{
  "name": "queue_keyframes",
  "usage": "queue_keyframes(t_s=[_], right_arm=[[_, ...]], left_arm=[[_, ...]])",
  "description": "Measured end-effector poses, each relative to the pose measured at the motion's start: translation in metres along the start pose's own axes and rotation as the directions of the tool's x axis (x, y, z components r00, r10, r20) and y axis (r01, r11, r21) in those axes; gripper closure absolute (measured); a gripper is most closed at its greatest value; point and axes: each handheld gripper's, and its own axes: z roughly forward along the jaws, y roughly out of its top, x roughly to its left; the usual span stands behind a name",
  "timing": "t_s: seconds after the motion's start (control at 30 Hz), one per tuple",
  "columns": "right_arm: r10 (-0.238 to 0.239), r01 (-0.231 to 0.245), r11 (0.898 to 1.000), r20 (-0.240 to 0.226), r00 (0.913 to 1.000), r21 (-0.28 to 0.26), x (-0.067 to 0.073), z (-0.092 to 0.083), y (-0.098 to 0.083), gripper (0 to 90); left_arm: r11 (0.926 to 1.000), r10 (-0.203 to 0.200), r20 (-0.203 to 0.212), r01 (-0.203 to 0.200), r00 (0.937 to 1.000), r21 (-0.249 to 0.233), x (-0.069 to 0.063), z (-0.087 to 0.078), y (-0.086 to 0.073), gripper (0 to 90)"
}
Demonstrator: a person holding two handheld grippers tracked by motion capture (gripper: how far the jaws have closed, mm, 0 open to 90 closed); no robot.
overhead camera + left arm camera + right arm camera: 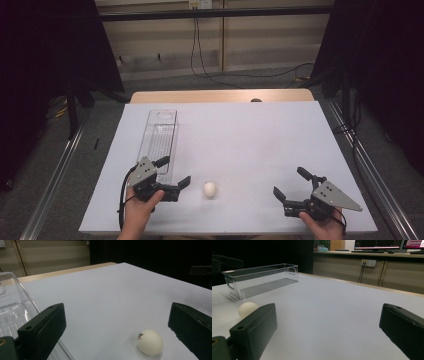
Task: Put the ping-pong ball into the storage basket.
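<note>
My left gripper (176, 172) stands spread and empty, just short of the ball (210, 189); my right gripper (291, 184) is spread too, well apart; I judge I'm lining up the pick; next, ease forward and straddle it; the clear bin (159, 131) sits beside me, open table (250, 135) ahead.
</note>
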Motion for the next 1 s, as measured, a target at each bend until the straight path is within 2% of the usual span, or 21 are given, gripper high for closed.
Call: queue_keyframes(t_s=[0.13,0.4,0.47,0.57,1.0], right_arm=[[0.002,-0.002,1.000,0.001,1.0000,-0.001,0.000,0.000,0.000,0.9],[0.002,-0.002,1.000,-0.002,1.0000,-0.003,0.000,0.000,0.000,0.9],[0.002,-0.002,1.000,-0.001,1.0000,-0.004,0.000,0.000,0.001,0.9],[0.006,-0.006,1.000,0.002,1.0000,-0.006,0.000,0.000,0.001,0.9],[0.003,-0.003,1.000,-0.003,1.0000,-0.004,0.000,0.001,0.001,1.0]], left_arm=[[0.9999,0.003,-0.003,-0.003,1.0000,0.013,-0.001,0.002,0.001,1.6],[0.9996,0.014,0.017,-0.014,0.9998,0.025,-0.006,0.011,0.005,1.6],[0.9988,0.031,0.021,-0.032,0.9993,0.038,-0.006,0.012,0.006,1.6],[0.9992,0.016,0.030,-0.017,0.9994,0.036,-0.007,0.015,0.006,1.6],[0.9978,0.022,0.038,-0.025,0.9990,0.062,-0.011,0.023,0.008,1.6]])
